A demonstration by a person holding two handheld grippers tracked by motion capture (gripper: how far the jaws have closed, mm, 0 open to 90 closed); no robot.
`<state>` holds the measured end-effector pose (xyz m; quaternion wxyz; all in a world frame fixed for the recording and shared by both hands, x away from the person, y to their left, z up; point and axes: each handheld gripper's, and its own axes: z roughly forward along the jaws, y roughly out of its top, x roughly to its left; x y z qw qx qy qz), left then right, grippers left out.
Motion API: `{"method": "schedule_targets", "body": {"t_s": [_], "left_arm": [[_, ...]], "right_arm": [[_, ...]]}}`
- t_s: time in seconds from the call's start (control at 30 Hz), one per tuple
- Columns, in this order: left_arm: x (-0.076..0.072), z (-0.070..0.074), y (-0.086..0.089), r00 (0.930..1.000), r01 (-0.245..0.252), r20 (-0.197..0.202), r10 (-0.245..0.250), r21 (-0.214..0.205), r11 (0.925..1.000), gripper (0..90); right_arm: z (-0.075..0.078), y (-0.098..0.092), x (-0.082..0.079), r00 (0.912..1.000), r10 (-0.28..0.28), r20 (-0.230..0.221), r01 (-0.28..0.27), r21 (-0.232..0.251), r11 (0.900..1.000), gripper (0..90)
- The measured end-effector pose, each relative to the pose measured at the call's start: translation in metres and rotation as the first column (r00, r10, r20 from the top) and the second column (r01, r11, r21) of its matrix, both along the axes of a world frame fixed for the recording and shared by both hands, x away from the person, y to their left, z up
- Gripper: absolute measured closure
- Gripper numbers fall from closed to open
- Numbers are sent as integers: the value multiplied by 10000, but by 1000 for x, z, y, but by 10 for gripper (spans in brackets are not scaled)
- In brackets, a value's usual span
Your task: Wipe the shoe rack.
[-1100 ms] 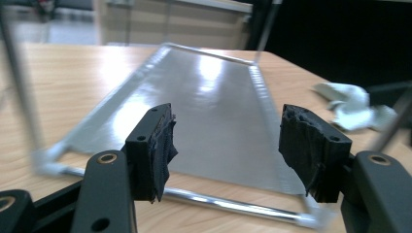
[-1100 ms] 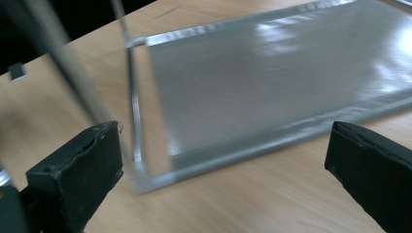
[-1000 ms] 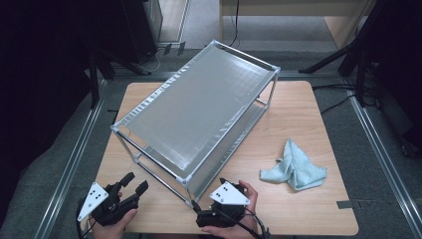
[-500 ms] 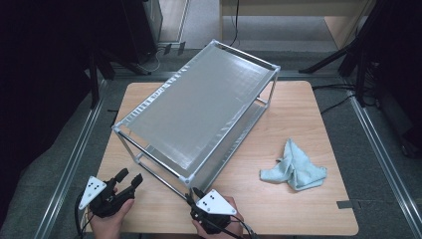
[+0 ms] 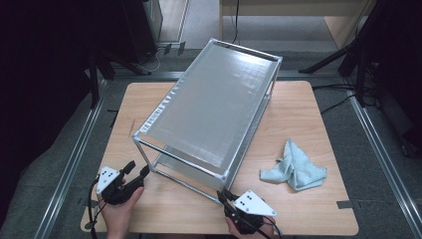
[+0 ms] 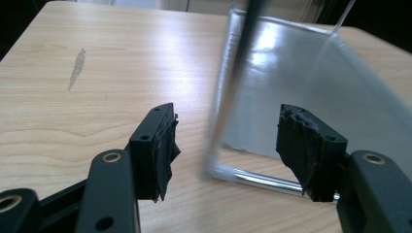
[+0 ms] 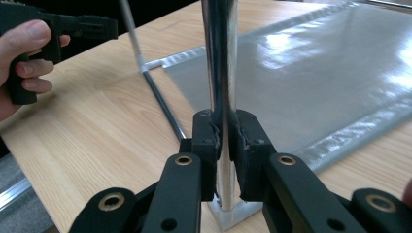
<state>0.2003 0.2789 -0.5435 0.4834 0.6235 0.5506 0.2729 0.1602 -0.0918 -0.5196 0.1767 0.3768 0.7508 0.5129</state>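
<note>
Both grippers have slid toward the rack's point(image 5: 214, 104) near corners. Its long axis runs diagonally away to the right, mid-table point(image 5: 318, 119). Right gripper point(image 7: 224, 132) has just closed, clamped on the near-right upright post point(image 7: 219, 58). Left gripper point(image 6: 227, 145) apparently straddles the near-left post point(image 6: 233, 82), jaws apart, untouched.

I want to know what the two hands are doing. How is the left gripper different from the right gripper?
The right gripper has just closed and is clamped on an upright metal post of the rack; the left gripper is open, with its corner post between the jaws but not pinched. In the high view the right gripper sits at the rack's near right corner, the left gripper at its near left corner. Both have black jaws and are held by a hand.
</note>
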Motion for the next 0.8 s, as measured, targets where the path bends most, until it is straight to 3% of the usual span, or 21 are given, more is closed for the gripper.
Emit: {"method": "schedule_targets", "body": {"t_s": [0.07, 0.2, 0.23, 0.3, 0.33, 0.37, 0.47, 0.8], "left_arm": [[10, -2, -7, 9990, 444, -7, -444, -267, 9987, 426], [21, -3, -17, 9951, 980, 169, -976, -258, 9949, 471], [24, -4, -18, 9931, 1167, 169, -1163, -246, 9929, 507], [29, -5, -20, 9895, 1444, 149, -1441, -273, 9891, 686], [29, -5, -22, 9807, 1950, 192, -1943, -486, 9796, 733], [29, -5, -22, 9807, 1950, 192, -1943, -486, 9796, 785], [25, -3, -29, 9766, 2142, 202, -2141, -66, 9768, 805], [6, -1, -41, 9563, 2921, 80, -2921, 36, 9564, 810]], "right_arm": [[1, -10, -3, 10000, 26, -7, -26, -59, 10000, 808], [2, -16, -6, 10000, 96, 4, -96, -196, 9998, 810], [2, -19, -7, 9999, 122, -2, -122, -192, 9997, 810], [2, -23, -8, 9999, 134, -13, -135, -243, 9996, 810], [3, -28, -9, 9999, 145, -45, -147, -297, 9995, 812], [4, -29, -10, 9999, 104, -9, -105, -375, 9992, 813], [5, -34, -9, 9999, -122, 88, 127, -588, 9982, 815], [7, -54, 12, 9966, -813, 115, 820, -770, 9937, 816]]}}
